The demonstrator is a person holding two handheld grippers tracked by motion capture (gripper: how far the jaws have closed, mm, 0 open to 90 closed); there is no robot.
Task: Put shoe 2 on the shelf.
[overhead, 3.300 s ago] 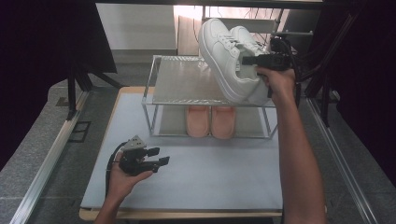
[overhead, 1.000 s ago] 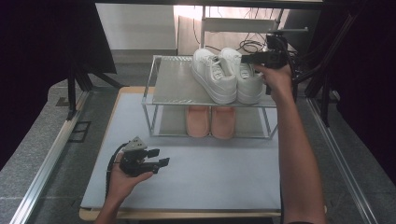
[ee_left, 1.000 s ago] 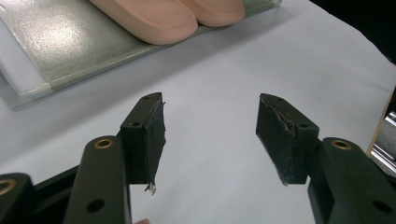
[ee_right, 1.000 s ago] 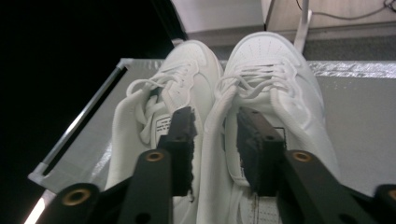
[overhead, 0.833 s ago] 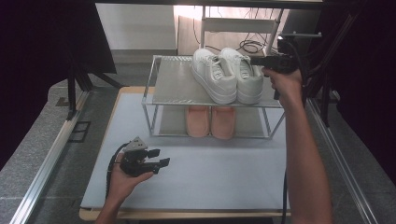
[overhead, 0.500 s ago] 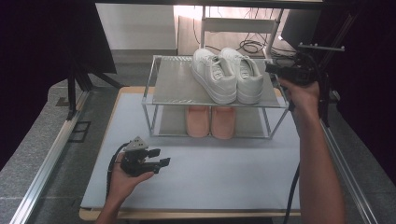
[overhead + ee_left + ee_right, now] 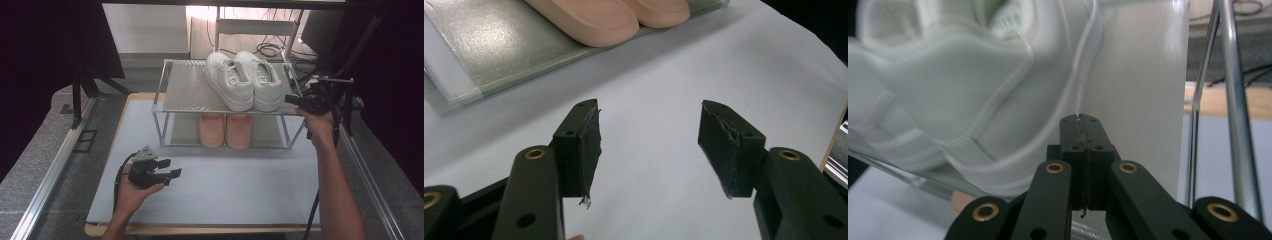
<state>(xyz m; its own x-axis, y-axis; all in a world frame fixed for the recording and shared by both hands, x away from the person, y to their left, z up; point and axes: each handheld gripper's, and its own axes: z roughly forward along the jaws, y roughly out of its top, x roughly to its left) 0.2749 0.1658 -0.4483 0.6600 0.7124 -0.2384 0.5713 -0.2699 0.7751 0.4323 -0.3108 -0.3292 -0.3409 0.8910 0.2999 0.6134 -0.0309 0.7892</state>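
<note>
My right gripper (image 7: 291,99) is hovering at the right end of the rack (image 7: 186,93), jaws pressed together on nothing, just beside the heel of the white sneakers (image 7: 243,80) sitting side by side on its top shelf. Pink slippers (image 7: 225,129) are lying on the lower shelf. My left gripper (image 7: 170,168) is resting low over the desk (image 7: 240,185), jaws spread wide, empty.

Shiny metal rack (image 7: 170,97), matt white sneakers (image 7: 242,80)
</note>
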